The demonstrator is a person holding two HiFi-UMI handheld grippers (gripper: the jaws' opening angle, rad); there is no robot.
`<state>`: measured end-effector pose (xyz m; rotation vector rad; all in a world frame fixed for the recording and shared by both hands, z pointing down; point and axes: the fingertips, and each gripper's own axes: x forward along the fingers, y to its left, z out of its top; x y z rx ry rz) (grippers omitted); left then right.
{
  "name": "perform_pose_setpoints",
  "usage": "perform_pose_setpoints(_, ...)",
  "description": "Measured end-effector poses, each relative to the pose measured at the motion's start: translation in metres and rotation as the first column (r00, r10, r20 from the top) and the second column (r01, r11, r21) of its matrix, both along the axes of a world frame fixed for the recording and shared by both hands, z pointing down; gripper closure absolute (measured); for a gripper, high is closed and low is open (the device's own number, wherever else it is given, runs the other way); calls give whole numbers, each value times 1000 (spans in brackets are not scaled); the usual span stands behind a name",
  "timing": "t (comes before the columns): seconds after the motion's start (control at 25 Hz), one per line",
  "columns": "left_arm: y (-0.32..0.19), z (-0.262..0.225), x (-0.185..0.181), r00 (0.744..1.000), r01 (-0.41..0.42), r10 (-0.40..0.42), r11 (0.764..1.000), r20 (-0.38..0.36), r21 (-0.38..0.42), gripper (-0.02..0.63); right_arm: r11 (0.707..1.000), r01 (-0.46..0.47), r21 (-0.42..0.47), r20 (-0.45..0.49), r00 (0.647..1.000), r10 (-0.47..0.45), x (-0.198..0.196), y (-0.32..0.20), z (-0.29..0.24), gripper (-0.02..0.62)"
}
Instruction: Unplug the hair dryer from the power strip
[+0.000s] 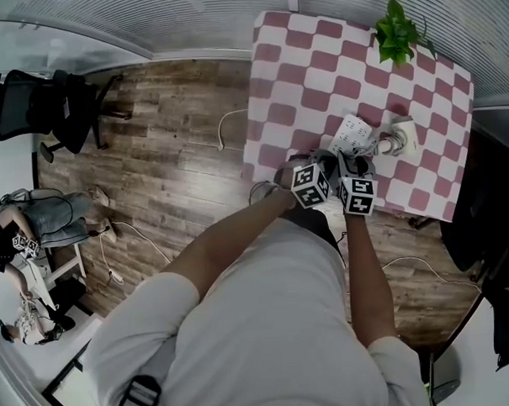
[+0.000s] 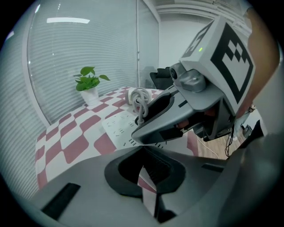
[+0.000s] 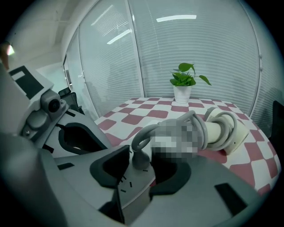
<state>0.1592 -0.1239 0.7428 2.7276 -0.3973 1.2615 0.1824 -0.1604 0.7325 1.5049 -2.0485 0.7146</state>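
A white power strip (image 1: pixel 353 135) lies on the pink-and-white checked table (image 1: pixel 316 61). Beside it is the cream hair dryer (image 3: pixel 230 131) with its grey cord (image 3: pixel 202 128) wound round the handle. The grey plug (image 3: pixel 140 158) stands in the strip, between the pads of my right gripper (image 3: pixel 142 174). That gripper's jaws stand wide open on either side of the plug, not pressing on it. My left gripper (image 2: pixel 149 175) hovers over the strip's near end (image 2: pixel 117 126), open a little with nothing between its jaws. In the head view both grippers (image 1: pixel 316 172) (image 1: pixel 357 172) sit side by side at the strip.
A potted plant (image 1: pixel 396 33) stands at the table's far corner. The table's near edge (image 1: pixel 261 168) is just under my hands. A black office chair (image 1: pixel 40 106) and a seated person (image 1: pixel 45 220) are to the left, and white cables (image 1: pixel 226 128) lie on the wooden floor.
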Motion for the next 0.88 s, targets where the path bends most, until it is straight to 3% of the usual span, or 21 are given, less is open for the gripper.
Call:
perform_pose_setpoints(0.04, 0, 0, 0, 1000, -2, 2, 1000, 5, 5, 575, 1000, 3, 2, -9, 1000, -3, 0, 0, 0, 462)
perform_pose_setpoints(0.44, 1, 2, 1, 998, -16, 17, 1000, 68, -4, 577, 999, 21, -27, -22, 1000, -22, -3, 0, -2, 474)
perform_pose_setpoints(0.72, 1, 7, 3, 985, -67, 66, 998, 161, -1, 577, 999, -4, -44, 15, 1000, 4, 1, -3, -5, 480)
perform_pose_setpoints(0.88, 2, 8, 3, 985, -50, 54, 998, 163, -27, 577, 999, -6, -40, 15, 1000, 7, 2, -1, -9, 486)
